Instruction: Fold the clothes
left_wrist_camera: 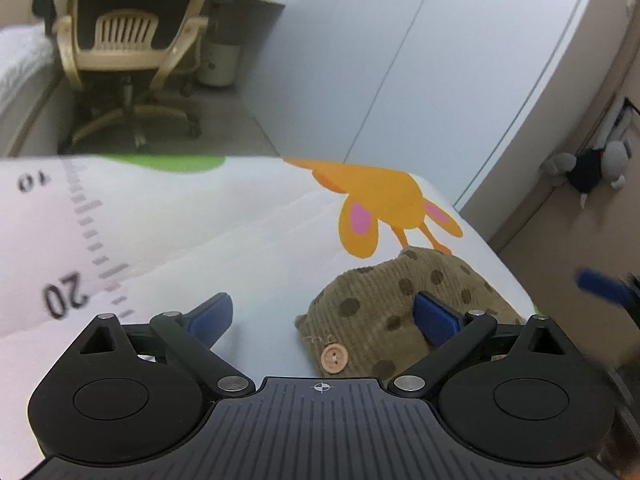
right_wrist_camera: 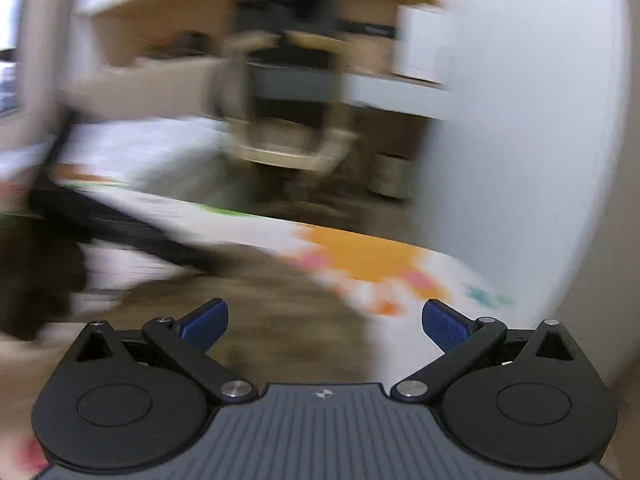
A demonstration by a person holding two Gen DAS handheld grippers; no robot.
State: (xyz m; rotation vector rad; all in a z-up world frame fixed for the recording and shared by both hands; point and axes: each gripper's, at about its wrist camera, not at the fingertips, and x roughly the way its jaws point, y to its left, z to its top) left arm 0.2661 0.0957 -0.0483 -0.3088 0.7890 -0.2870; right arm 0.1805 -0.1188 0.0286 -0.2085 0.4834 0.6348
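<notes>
- The left gripper (left_wrist_camera: 323, 316) has its blue-padded fingers spread wide and empty; the right-hand finger (left_wrist_camera: 434, 317) overlaps the garment in the left wrist view, though whether it touches the cloth I cannot tell.
- The olive-brown corduroy garment with dark polka dots (left_wrist_camera: 384, 304) lies bunched in a heap ahead of and to the right of those fingers, a round tan two-hole button (left_wrist_camera: 334, 359) on its near edge just inside the right-hand finger.
- The right gripper (right_wrist_camera: 325, 320) is likewise spread wide with nothing between its pads; its view is heavily smeared, and the brown blur ahead of its left-hand finger is probably the same garment (right_wrist_camera: 280, 320).
- Beneath the heap is a white play mat printed with an orange animal and a numbered ruler strip (left_wrist_camera: 200, 232), which runs ahead of both pairs of fingers; the orange print sits just beyond the garment.
- Far past the fingers stands a cream office chair (left_wrist_camera: 124, 52) on the floor.
- Judged step: reaching for the crumpled piece to spread it flat. It should go best if each gripper pinches a separate edge or corner rather than the middle of the heap, closing on a single layer, then lifts and draws the edges apart so the cloth lies smooth before any fold.
</notes>
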